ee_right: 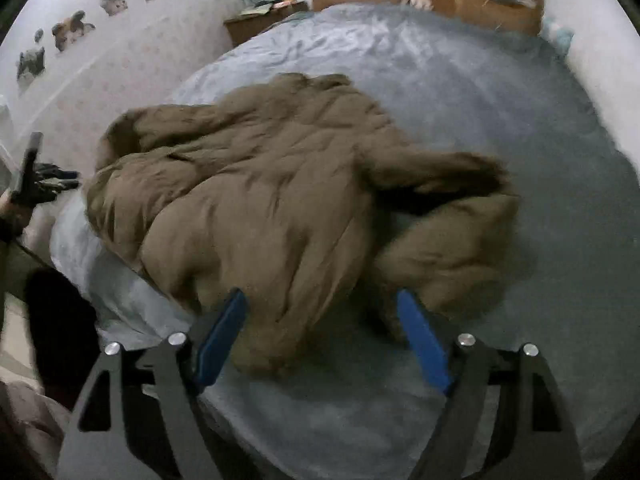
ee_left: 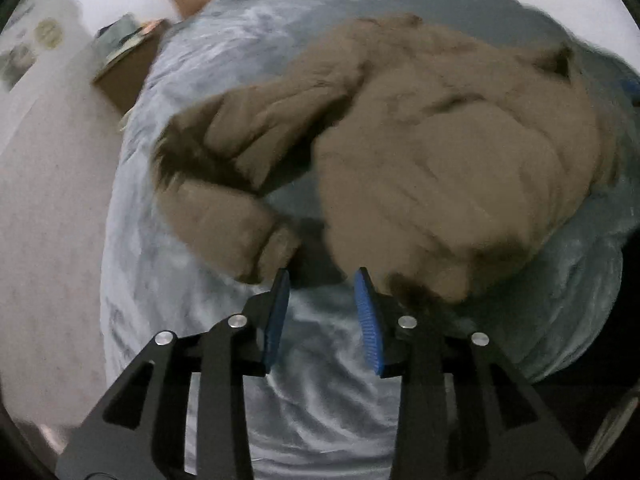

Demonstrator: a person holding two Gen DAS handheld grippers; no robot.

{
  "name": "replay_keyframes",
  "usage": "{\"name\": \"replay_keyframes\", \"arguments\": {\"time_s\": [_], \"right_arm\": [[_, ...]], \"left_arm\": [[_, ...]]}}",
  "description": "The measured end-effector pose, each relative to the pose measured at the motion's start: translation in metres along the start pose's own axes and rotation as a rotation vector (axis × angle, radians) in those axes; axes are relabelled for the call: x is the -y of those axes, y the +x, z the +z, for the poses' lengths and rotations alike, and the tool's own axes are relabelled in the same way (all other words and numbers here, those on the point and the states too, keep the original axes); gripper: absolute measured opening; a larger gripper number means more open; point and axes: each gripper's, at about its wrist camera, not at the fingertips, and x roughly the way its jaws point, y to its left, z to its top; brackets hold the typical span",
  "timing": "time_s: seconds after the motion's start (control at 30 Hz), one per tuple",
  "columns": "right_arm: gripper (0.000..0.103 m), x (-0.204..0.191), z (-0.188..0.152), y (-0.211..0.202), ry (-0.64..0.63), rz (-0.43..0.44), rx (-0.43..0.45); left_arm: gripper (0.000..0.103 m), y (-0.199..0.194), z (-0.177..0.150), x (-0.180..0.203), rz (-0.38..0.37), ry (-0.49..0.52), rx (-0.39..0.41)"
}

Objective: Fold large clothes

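Blue-padded left gripper [ee_left: 322, 276] part open, empty; right gripper [ee_right: 320, 300] spread wide, empty, above brown jacket [ee_right: 260, 200].

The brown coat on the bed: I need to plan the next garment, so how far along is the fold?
Done: the brown puffy coat lies spread on the grey bedcover, one sleeve bent beside the body. In hand: nothing; the left hand-held gripper and right hand-held gripper are both open above it. Left: the coat is still a rumpled heap, so nearly all folding remains.
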Motion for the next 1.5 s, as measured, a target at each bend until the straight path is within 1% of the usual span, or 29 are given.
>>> {"name": "replay_keyframes", "arguments": {"time_s": [0.03,0.07,0.1,0.13,0.17,0.2,0.23,0.3,0.37,0.4,0.47,0.5,0.57,0.63,0.7,0.77,0.87,0.9,0.93,0.97,1.0,1.03,1.07,1.13,1.2,1.33,1.43,1.47,1.5], "right_arm": [[0.079,0.007,0.001,-0.005,0.034,0.001,0.036],[0.082,0.011,0.007,-0.008,0.060,-0.007,0.083],[0.084,0.013,0.014,-0.010,0.073,-0.023,0.116],[0.091,0.014,0.023,-0.009,0.084,-0.050,0.152],[0.092,0.014,0.038,-0.004,0.095,-0.066,0.190],[0.092,0.014,0.050,0.004,0.113,-0.064,0.214],[0.092,0.015,0.062,0.014,0.132,-0.056,0.222],[0.092,0.022,0.093,0.046,0.205,-0.051,0.197],[0.092,0.028,0.114,0.073,0.261,-0.037,0.168],[0.092,0.033,0.132,0.095,0.292,-0.035,0.147],[0.092,0.037,0.156,0.127,0.290,-0.081,0.117],[0.092,0.038,0.165,0.144,0.283,-0.091,0.097],[0.092,0.035,0.186,0.179,0.261,-0.113,0.056],[0.092,0.026,0.196,0.207,0.224,-0.120,0.022],[0.092,0.022,0.209,0.240,0.187,-0.149,-0.021],[0.092,0.022,0.216,0.274,0.168,-0.182,-0.079],[0.091,0.031,0.212,0.321,0.198,-0.248,-0.193],[0.088,0.033,0.210,0.328,0.200,-0.237,-0.202],[0.069,0.033,0.206,0.336,0.193,-0.222,-0.198],[0.044,0.030,0.205,0.340,0.179,-0.208,-0.175],[0.031,0.028,0.205,0.339,0.169,-0.201,-0.150],[0.015,0.025,0.206,0.337,0.158,-0.193,-0.118],[0.008,0.023,0.210,0.334,0.152,-0.190,-0.098],[0.005,0.015,0.223,0.318,0.106,-0.233,-0.029],[0.005,0.009,0.239,0.294,0.073,-0.272,0.062],[0.005,-0.014,0.276,0.240,-0.041,-0.445,0.280],[0.006,-0.018,0.296,0.213,-0.042,-0.533,0.405],[0.011,-0.015,0.302,0.212,-0.031,-0.560,0.421],[0.019,-0.009,0.305,0.215,-0.004,-0.589,0.408]], "left_arm": [[0.035,-0.005,-0.001,-0.015,-0.008,-0.074,0.037],[0.047,-0.010,0.003,-0.023,0.017,-0.123,0.085],[0.067,-0.015,0.009,-0.030,0.049,-0.161,0.128],[0.074,-0.022,0.018,-0.039,0.095,-0.201,0.179],[0.078,-0.024,0.027,-0.043,0.123,-0.225,0.214],[0.083,-0.022,0.045,-0.048,0.127,-0.261,0.250],[0.086,-0.016,0.063,-0.045,0.133,-0.278,0.257],[0.098,-0.008,0.088,-0.051,0.168,-0.310,0.269],[0.099,0.017,0.119,-0.047,0.225,-0.305,0.246],[0.100,0.027,0.125,-0.052,0.256,-0.302,0.232],[0.100,0.061,0.155,-0.051,0.288,-0.273,0.190],[0.100,0.086,0.175,-0.037,0.299,-0.269,0.181],[0.100,0.117,0.194,-0.034,0.310,-0.258,0.161],[0.100,0.156,0.212,-0.023,0.304,-0.250,0.130],[0.100,0.175,0.222,-0.024,0.317,-0.221,0.103],[0.100,0.213,0.233,-0.017,0.356,-0.187,0.045],[0.100,0.248,0.237,-0.016,0.394,-0.159,-0.006],[0.097,0.253,0.237,-0.016,0.394,-0.158,-0.010],[0.089,0.260,0.238,-0.016,0.390,-0.151,-0.009],[0.047,0.266,0.238,-0.017,0.371,-0.137,-0.020],[0.001,0.270,0.239,-0.019,0.343,-0.130,-0.035],[0.000,0.274,0.242,-0.021,0.320,-0.136,-0.050],[0.000,0.272,0.245,-0.023,0.329,-0.141,-0.029],[0.000,0.254,0.255,-0.029,0.347,-0.176,0.059],[0.000,0.223,0.268,-0.040,0.362,-0.249,0.166],[0.000,0.159,0.298,-0.052,0.485,-0.285,0.362],[0.000,0.139,0.315,-0.054,0.488,-0.280,0.392],[0.000,0.140,0.318,-0.048,0.478,-0.258,0.380],[0.000,0.143,0.319,-0.044,0.465,-0.245,0.363]]}}
